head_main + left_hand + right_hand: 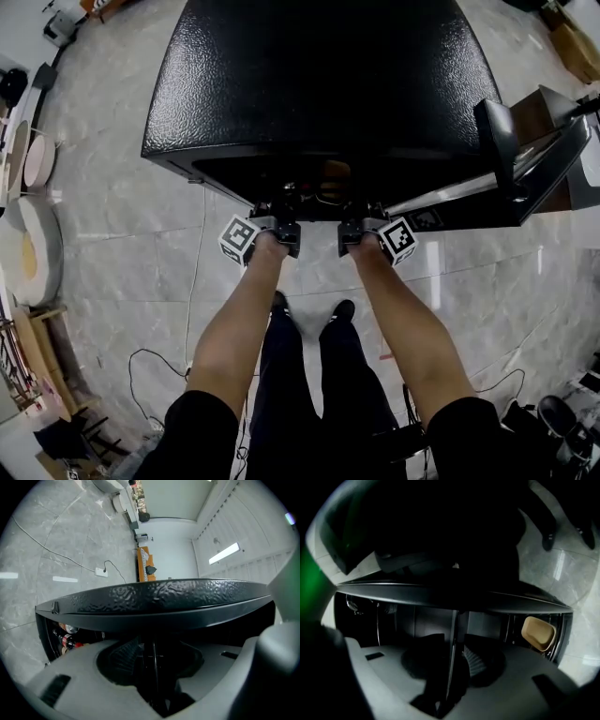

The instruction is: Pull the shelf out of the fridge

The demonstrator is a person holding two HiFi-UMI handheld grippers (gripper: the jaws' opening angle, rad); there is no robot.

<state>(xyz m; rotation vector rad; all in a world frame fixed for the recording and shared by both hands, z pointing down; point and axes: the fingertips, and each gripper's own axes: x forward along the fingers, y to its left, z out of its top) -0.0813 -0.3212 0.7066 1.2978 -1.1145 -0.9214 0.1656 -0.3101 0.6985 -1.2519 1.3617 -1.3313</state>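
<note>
The black fridge [319, 75] is standing with its door [497, 159] swinging open to the person's right, and the shelf [153, 654] is still sitting inside it, just at the front opening. In the left gripper view, small cans or bottles with red on them [68, 638] are showing in the dark interior; they are too small to count. In the right gripper view one tan, rounded-square object [539, 633] is sitting deep in the compartment. Two grippers are reaching into the opening side by side. The left gripper [272, 230] is pinching the thin edge of the shelf between its dark ribbed pads, and the right gripper [361, 232] is clamping the same thin edge in the same way. Two bare forearms are leading down to them, and two dark shoes [342, 309] are standing just before the fridge. The fridge is resting on a floor of pale grey marbled tiles [122, 234], with a thin cable [199, 272] trailing across it and wooden furniture crowding the room's left side.
</note>
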